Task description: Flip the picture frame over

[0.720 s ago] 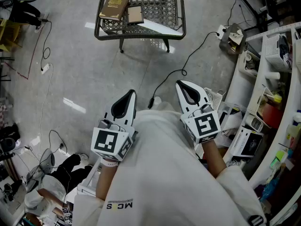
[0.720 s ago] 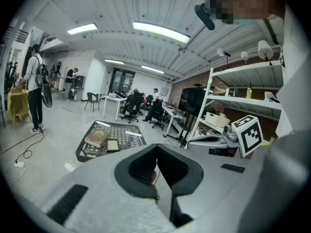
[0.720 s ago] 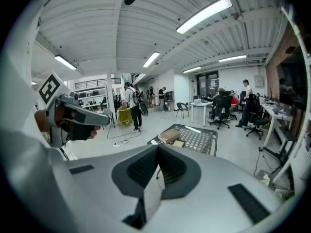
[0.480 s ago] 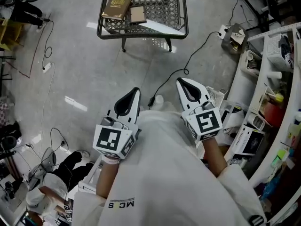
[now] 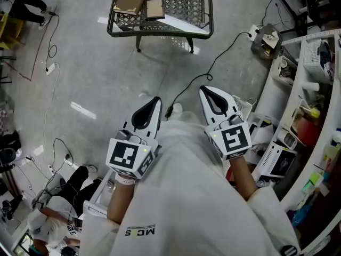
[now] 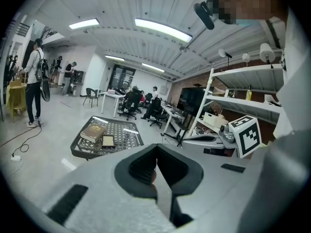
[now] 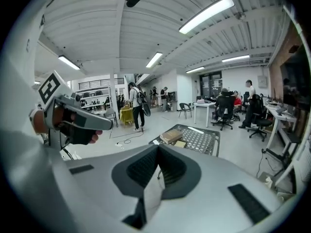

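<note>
Only the gripper views show ceiling lights [image 6: 163,29]; left gripper [image 6: 156,153] and right gripper [image 7: 158,154] are clenched, empty.

An open-plan office or lab. Beyond the mesh table [image 5: 184,4] people [image 6: 132,98] sit at desks [image 6: 111,95] on swivel chairs [image 6: 156,114], under strip lights [image 6: 163,29]. Cluttered shelves [image 6: 243,72] stand to the table's right, and cables [image 5: 212,65] trail over the floor [image 5: 106,73] beside it.
</note>
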The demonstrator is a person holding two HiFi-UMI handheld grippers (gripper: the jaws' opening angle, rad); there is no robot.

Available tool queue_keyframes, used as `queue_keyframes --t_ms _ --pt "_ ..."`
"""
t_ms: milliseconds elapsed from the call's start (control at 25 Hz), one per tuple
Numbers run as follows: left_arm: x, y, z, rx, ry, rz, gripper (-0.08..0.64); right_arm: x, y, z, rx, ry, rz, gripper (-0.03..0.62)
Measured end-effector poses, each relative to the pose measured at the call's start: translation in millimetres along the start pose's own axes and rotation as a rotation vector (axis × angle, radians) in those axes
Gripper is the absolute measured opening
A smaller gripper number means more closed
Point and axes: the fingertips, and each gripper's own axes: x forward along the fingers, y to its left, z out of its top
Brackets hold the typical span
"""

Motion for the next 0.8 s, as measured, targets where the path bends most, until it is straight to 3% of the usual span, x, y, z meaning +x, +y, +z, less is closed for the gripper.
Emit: queue_keyframes --t_ms 440,800 --pt "47 53 20 -0.049 0.038 -0.022 0.025 65 -26 19 0.014 0.037 0.002 0.017" --pt "102 155 76 -0.078 0.085 -0.086 0.025 170 -53 66 0.039 0.084 -0.055 0.017"
